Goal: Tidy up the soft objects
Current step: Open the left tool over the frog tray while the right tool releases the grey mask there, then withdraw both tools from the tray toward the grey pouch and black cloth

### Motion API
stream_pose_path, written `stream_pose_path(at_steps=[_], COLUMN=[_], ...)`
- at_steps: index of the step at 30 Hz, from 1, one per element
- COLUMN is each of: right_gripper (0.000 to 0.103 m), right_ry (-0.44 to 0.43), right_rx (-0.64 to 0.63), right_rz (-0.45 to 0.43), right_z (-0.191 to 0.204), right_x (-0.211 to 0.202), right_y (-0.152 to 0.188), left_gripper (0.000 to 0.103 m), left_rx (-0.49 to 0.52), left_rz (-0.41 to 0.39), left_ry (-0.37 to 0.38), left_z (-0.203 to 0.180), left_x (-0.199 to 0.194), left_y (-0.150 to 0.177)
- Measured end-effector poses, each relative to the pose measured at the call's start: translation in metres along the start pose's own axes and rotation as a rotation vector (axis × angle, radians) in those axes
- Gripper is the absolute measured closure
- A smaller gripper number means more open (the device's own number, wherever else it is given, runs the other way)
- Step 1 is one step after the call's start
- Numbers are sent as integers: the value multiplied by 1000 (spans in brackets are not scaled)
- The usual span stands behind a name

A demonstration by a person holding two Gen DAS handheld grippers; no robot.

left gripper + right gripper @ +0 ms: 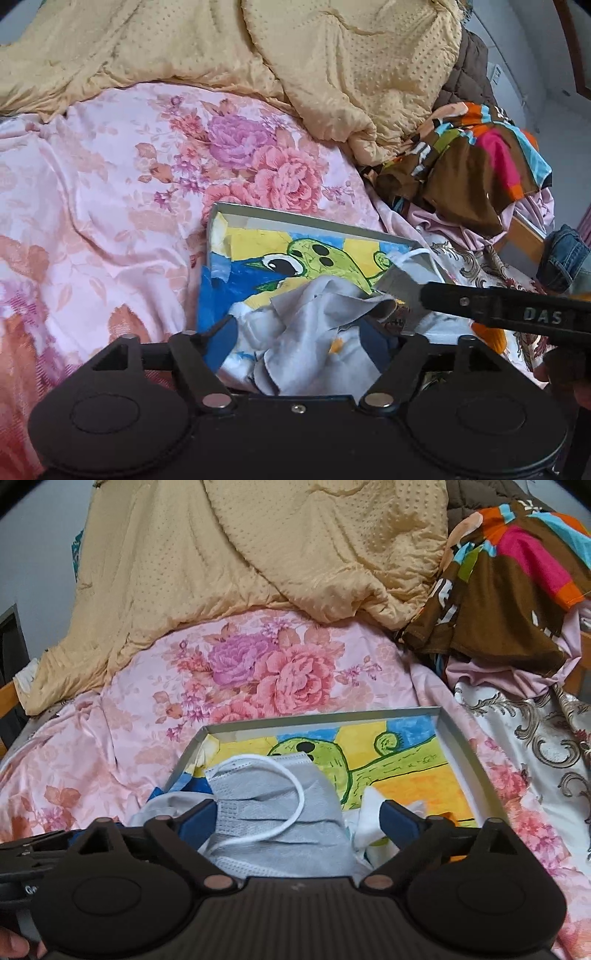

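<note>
left gripper: released, over grey cloth
right gripper: released, grey mask lying loose between
tray: on bed

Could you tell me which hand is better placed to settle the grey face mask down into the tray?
The right. Its tongs stand open directly over the grey face mask, which lies between the pads in the tray. The left tongs are open around the pale cloth instead.

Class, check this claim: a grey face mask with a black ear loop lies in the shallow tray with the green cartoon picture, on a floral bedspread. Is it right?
Not quite. The face mask has a white ear loop, as the right wrist view shows. It does lie in the tray on the floral bedspread.
</note>
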State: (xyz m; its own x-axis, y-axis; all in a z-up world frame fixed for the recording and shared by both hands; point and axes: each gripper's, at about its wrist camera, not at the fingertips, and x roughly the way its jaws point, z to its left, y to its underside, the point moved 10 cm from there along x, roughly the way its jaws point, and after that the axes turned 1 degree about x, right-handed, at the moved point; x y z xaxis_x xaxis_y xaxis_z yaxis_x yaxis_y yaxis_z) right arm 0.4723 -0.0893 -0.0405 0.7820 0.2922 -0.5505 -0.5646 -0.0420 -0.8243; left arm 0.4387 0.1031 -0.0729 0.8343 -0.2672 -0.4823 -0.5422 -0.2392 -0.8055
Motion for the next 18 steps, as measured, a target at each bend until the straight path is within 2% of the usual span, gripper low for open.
stream_pose_path(at_steps=[8, 13, 18], right_gripper=[1, 0, 0], right_ry=[-19, -38, -47], right_rx=[17, 0, -4], right_rz=[-50, -87, -149], right_z=[-9, -11, -15], right_x=[-39, -70, -109], right_y=[-5, -2, -1], left_gripper=[9, 7, 1], left_rx=[-31, -10, 21], left_rz=[-71, -110, -161], left_ry=[-41, -55, -65], left_z=[-1, -14, -32], left_x=[-34, -61, -92], left_y=[-6, -8, -9])
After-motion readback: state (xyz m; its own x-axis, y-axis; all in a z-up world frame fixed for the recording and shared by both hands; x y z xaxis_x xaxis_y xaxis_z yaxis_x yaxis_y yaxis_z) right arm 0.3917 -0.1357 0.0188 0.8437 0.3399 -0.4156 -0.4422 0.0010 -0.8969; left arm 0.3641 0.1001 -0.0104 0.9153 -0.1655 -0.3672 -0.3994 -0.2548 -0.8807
